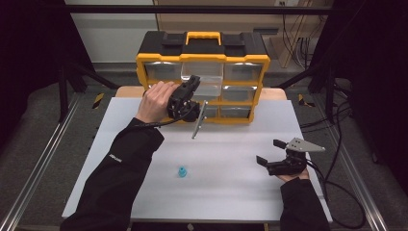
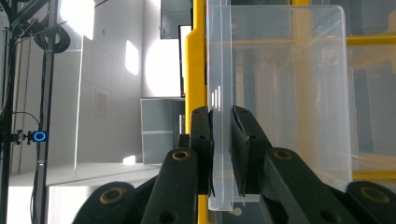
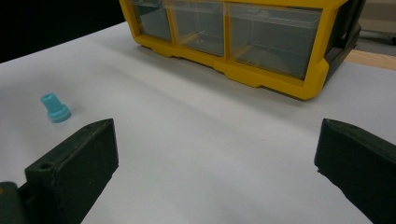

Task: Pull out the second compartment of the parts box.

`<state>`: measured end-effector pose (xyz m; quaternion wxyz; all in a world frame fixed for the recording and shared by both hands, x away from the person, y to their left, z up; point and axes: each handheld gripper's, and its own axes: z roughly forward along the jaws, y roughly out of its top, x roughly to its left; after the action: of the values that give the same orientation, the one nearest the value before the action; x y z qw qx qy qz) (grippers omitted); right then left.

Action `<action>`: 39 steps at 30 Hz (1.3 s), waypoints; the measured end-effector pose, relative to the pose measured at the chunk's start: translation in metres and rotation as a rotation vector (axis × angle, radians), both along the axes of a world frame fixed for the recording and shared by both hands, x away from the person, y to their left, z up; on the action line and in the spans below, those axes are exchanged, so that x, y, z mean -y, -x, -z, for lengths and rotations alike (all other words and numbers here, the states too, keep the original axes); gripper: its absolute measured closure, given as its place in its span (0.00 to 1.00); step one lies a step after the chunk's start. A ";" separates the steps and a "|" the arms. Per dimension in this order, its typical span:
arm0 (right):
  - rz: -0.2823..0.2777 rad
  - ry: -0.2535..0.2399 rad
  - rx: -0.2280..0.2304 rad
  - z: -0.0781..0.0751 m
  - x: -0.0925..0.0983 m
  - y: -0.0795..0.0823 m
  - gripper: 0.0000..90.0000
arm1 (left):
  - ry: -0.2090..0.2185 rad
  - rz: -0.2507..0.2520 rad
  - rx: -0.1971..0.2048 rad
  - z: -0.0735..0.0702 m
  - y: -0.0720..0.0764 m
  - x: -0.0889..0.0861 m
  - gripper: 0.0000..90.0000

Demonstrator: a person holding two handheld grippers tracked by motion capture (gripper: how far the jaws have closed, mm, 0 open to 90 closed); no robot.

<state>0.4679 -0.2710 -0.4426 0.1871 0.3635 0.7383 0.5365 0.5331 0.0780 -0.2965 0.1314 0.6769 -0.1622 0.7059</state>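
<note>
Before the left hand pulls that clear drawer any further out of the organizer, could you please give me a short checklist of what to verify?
1. Left gripper closed on the clear drawer: ok, its fingers clamp the drawer's front lip.
2. Drawer partly out of the yellow organizer: ok, it juts forward in the high view.
3. Drawer contents: cannot tell, the plastic is see-through but nothing is clearly visible inside.
4. Right gripper out of the way: ok, it is open and sits on the white table, apart from the organizer.
5. Small blue part clear of the drawer's path: ok, it stands nearer the person.
</note>
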 end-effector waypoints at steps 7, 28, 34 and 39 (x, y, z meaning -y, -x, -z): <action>0.001 -0.004 0.000 0.000 0.000 0.000 0.00 | 0.003 0.000 -0.004 0.000 0.003 0.000 0.89; 0.001 -0.003 0.001 0.000 0.000 0.000 0.00 | -0.003 0.009 0.007 0.000 0.015 -0.002 0.89; 0.000 -0.003 0.001 0.000 0.000 0.000 0.00 | -0.011 0.013 0.008 0.001 0.018 -0.003 0.89; 0.000 -0.003 0.001 0.000 0.000 0.000 0.00 | -0.006 0.010 0.007 0.001 0.020 -0.004 0.89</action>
<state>0.4679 -0.2708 -0.4425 0.1870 0.3638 0.7373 0.5377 0.5131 0.0819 -0.2977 0.1325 0.6739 -0.1681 0.7071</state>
